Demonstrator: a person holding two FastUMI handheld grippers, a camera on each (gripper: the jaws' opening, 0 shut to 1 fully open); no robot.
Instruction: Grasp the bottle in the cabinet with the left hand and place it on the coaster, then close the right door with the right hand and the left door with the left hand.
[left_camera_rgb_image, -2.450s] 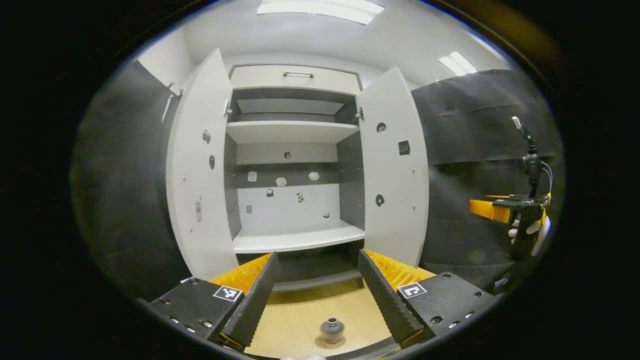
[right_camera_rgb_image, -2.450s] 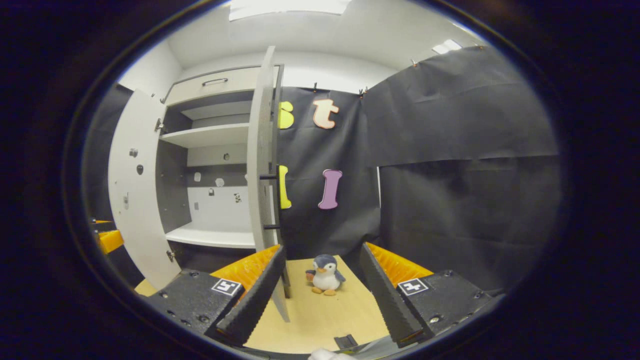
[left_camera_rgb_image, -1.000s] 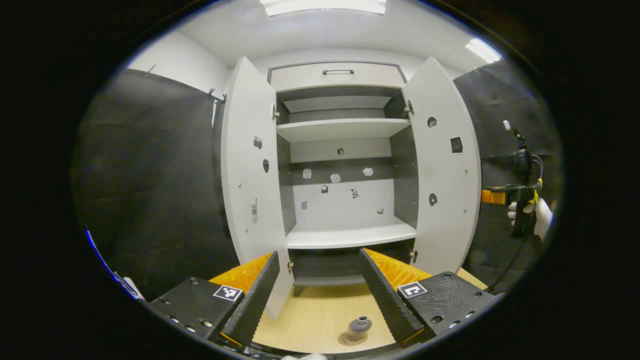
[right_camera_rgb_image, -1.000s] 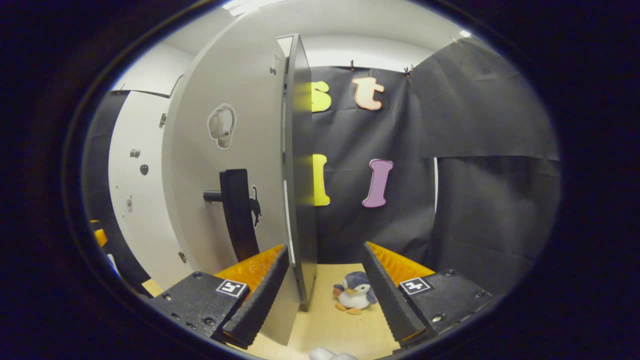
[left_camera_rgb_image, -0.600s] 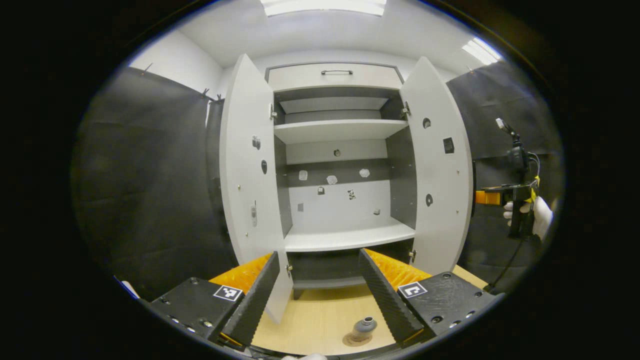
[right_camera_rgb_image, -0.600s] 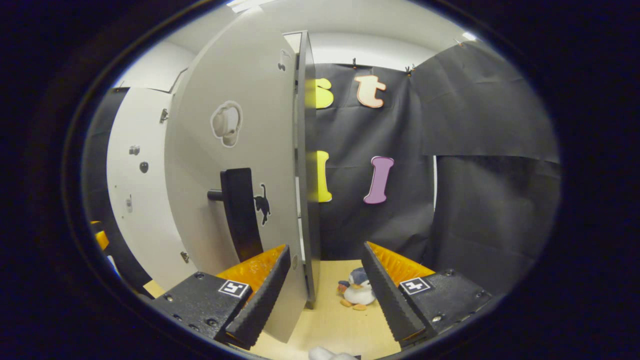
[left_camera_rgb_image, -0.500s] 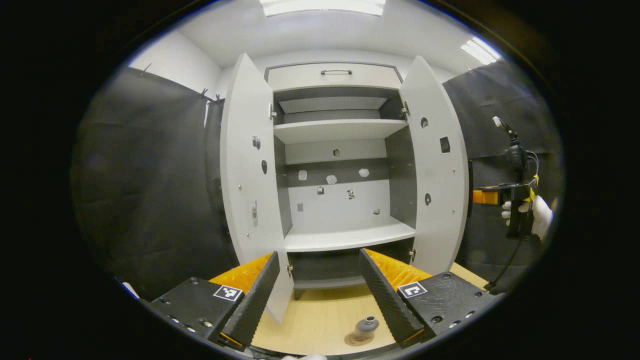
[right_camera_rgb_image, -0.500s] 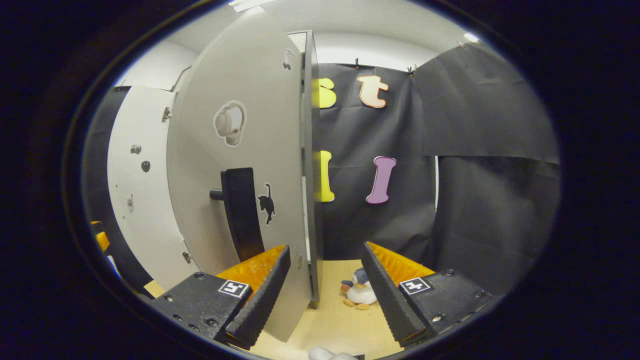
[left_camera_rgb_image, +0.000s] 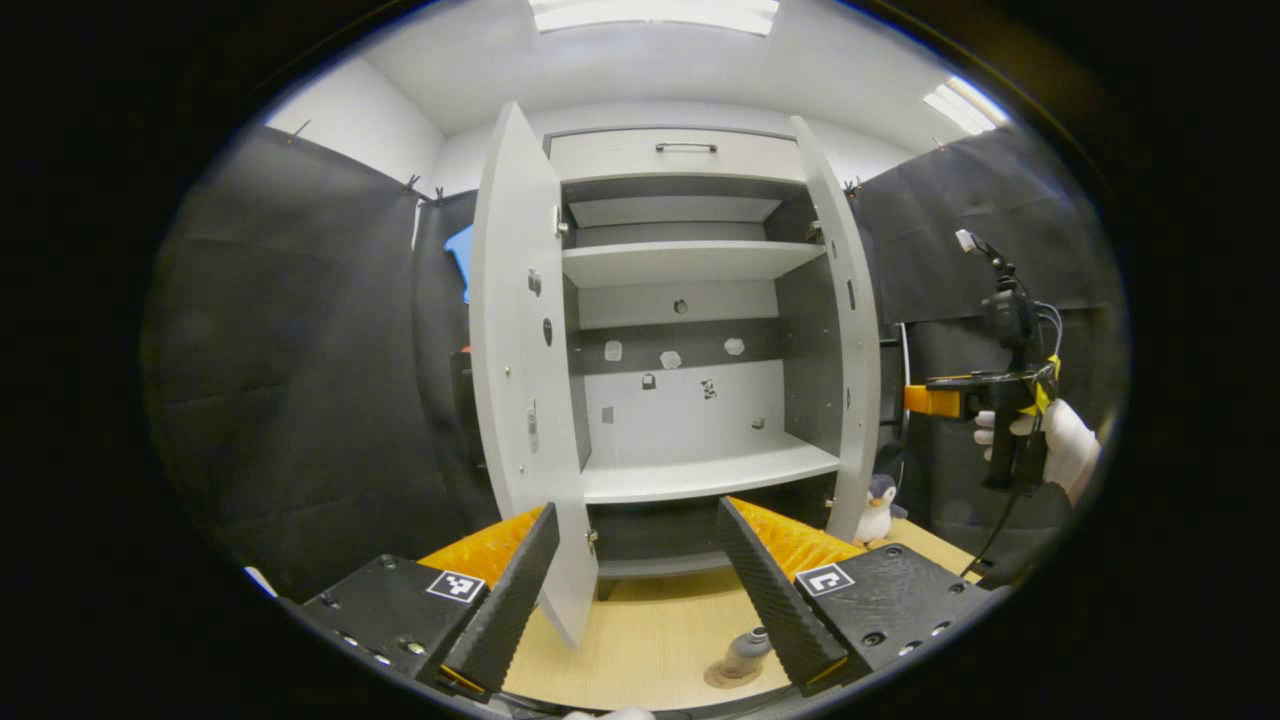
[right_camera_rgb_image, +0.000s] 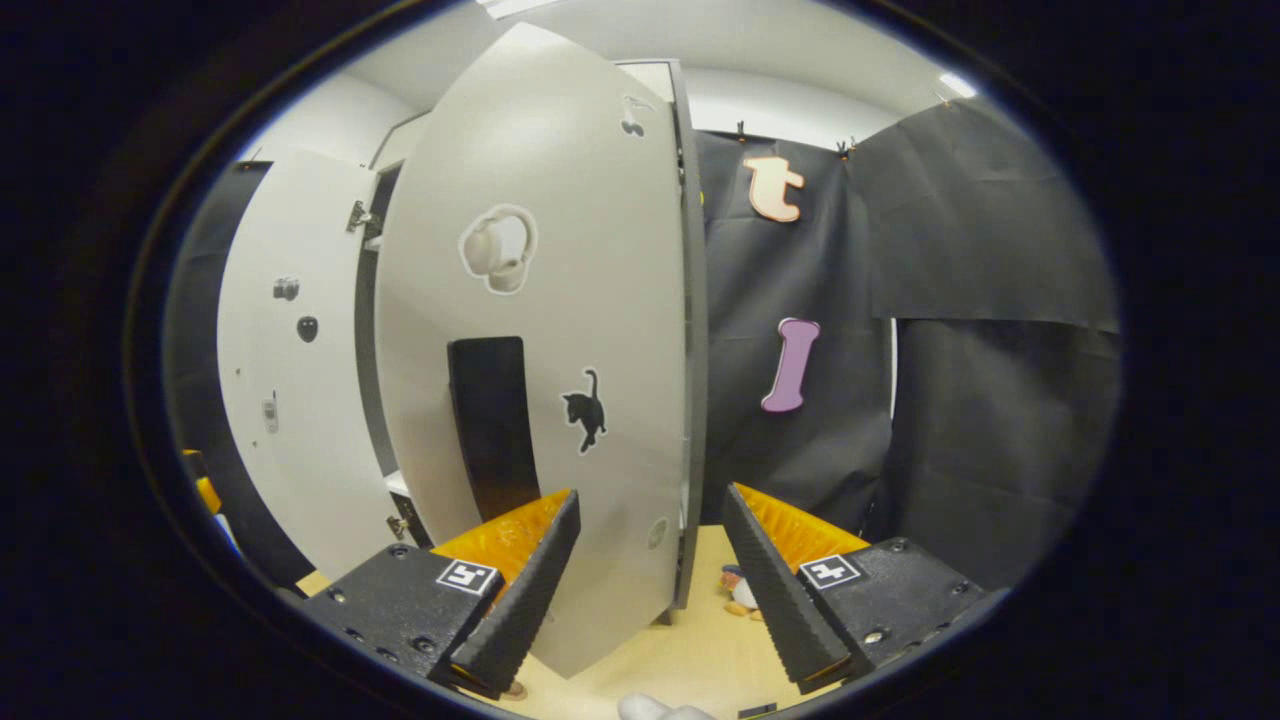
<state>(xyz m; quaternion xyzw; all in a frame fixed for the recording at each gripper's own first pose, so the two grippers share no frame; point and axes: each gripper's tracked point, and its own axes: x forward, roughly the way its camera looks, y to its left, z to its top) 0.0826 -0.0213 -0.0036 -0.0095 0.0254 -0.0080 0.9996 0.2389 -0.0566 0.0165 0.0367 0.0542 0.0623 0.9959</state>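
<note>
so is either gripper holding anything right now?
Nothing held. Left gripper and right gripper are both open; the bottle stands on the coaster.

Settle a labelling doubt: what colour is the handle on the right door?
Black, seen best in the right gripper view: the handle on the pale grey right door.

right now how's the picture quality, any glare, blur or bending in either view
Left gripper view: sharp, evenly lit by ceiling panels, one bright panel blown out at the top; the fisheye bows the cabinet's left door outward. Right gripper view: the right door bulges strongly, close to the lens, its outer face shaded toward the bottom; no motion blur visible, and the cat sticker reads crisp.
</note>
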